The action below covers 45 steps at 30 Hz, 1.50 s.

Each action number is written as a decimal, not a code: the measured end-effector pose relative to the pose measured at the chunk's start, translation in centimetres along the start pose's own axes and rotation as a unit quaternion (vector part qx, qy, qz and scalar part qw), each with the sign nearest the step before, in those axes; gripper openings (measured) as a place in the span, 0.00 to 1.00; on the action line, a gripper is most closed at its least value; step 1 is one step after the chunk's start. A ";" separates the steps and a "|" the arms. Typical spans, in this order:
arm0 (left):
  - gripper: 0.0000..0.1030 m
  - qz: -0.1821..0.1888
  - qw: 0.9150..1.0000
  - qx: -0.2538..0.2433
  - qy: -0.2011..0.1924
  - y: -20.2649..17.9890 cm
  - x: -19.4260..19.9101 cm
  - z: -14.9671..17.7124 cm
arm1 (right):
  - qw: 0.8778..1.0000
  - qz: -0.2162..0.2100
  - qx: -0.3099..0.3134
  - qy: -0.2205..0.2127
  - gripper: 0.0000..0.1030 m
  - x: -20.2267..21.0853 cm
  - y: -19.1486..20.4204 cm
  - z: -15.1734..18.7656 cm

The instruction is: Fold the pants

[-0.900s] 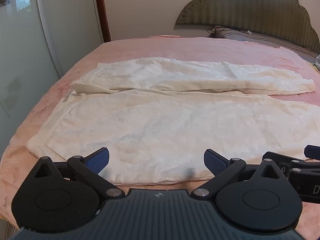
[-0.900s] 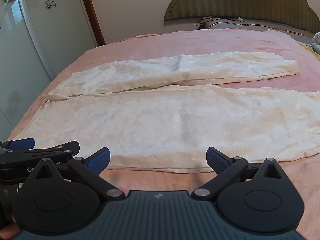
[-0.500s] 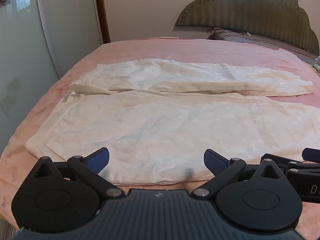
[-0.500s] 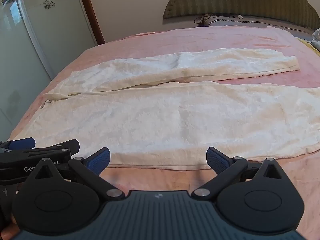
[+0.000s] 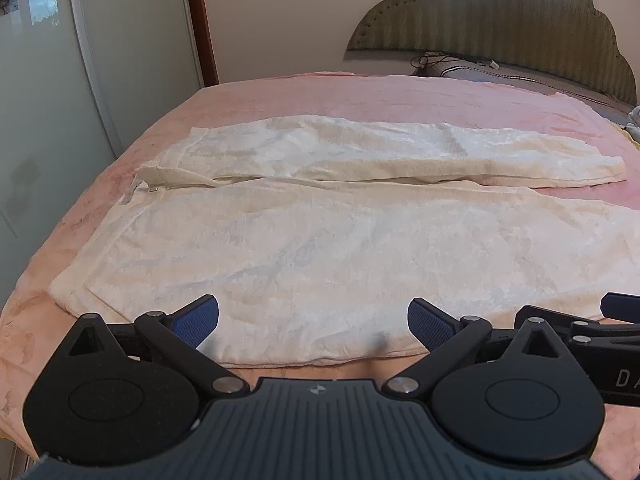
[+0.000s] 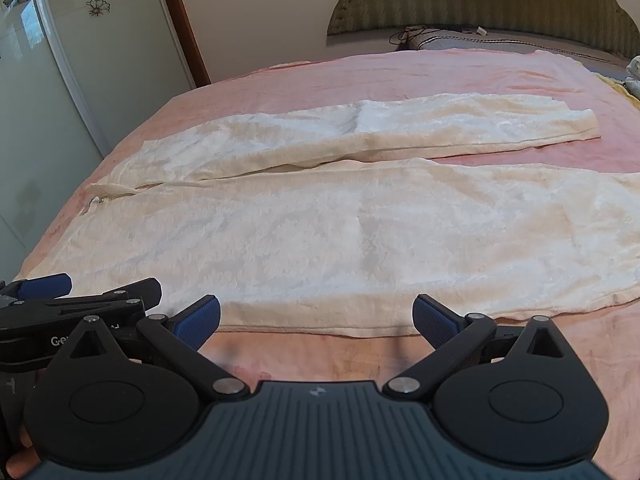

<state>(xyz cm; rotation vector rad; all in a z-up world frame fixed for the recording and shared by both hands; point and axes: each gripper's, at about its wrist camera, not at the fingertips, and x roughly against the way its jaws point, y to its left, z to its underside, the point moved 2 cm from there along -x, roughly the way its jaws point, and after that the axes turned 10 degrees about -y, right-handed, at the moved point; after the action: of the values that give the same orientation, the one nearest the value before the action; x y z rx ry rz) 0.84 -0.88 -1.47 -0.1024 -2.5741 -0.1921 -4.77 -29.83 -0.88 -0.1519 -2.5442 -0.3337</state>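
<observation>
On the pink bed (image 5: pixel 360 96), one pair of pants (image 5: pixel 320 248), two open tools.

A bed (image 5: pixel 360 96) is carrying everything, its pink cover (image 6: pixel 400 76) lying smooth across it. Cream pants (image 5: pixel 320 248) are lying flat on the cover, waist at the left, both legs running to the right, one near and one far. At the far right a pillow (image 5: pixel 500 74) is resting against the headboard (image 5: pixel 500 28).
</observation>
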 end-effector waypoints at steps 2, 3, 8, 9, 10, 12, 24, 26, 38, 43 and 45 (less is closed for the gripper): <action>1.00 0.000 1.000 0.000 0.001 0.0 0.0 0.0 | 1.000 -0.001 0.000 0.000 1.00 0.0 0.1 0.1; 1.00 0.001 1.000 0.001 0.003 0.0 -0.1 0.0 | 1.000 -0.001 0.000 0.001 1.00 0.0 0.2 0.1; 1.00 0.002 1.000 0.005 0.010 0.3 -0.4 0.1 | 1.000 -0.002 -0.002 0.003 1.00 -0.1 0.1 0.2; 1.00 0.001 1.000 0.005 0.010 0.3 -0.4 0.1 | 1.000 -0.002 -0.002 0.003 1.00 -0.1 0.1 0.2; 1.00 0.001 1.000 0.005 0.010 0.3 -0.4 0.1 | 1.000 -0.003 -0.001 0.003 1.00 0.0 0.1 0.2; 1.00 0.001 1.000 0.004 0.010 0.2 -0.4 0.2 | 1.000 -0.003 -0.001 0.003 1.00 0.0 0.1 0.2; 1.00 0.008 1.000 0.009 0.025 0.5 -0.6 0.4 | 1.000 -0.001 0.002 0.007 1.00 0.1 0.1 0.4; 1.00 0.011 0.999 0.010 0.030 0.7 -0.5 0.6 | 1.000 0.000 0.005 0.010 1.00 0.2 0.1 0.5; 1.00 0.018 0.998 0.011 0.055 1.0 0.3 2.1 | 1.000 0.004 0.004 0.026 1.00 1.1 -0.9 1.5; 1.00 0.018 0.998 0.013 0.059 1.0 0.3 2.2 | 1.000 0.002 0.005 0.031 1.00 1.0 -0.8 1.7; 1.00 0.018 0.998 0.013 0.061 1.0 0.1 2.1 | 0.999 0.002 0.005 0.032 1.00 0.9 -0.8 1.7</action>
<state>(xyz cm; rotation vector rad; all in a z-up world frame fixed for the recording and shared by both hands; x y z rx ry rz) -0.23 0.47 -3.10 -0.1229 -2.4496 -0.1478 -6.51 -30.11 -1.91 -0.1391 -2.4817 -0.3195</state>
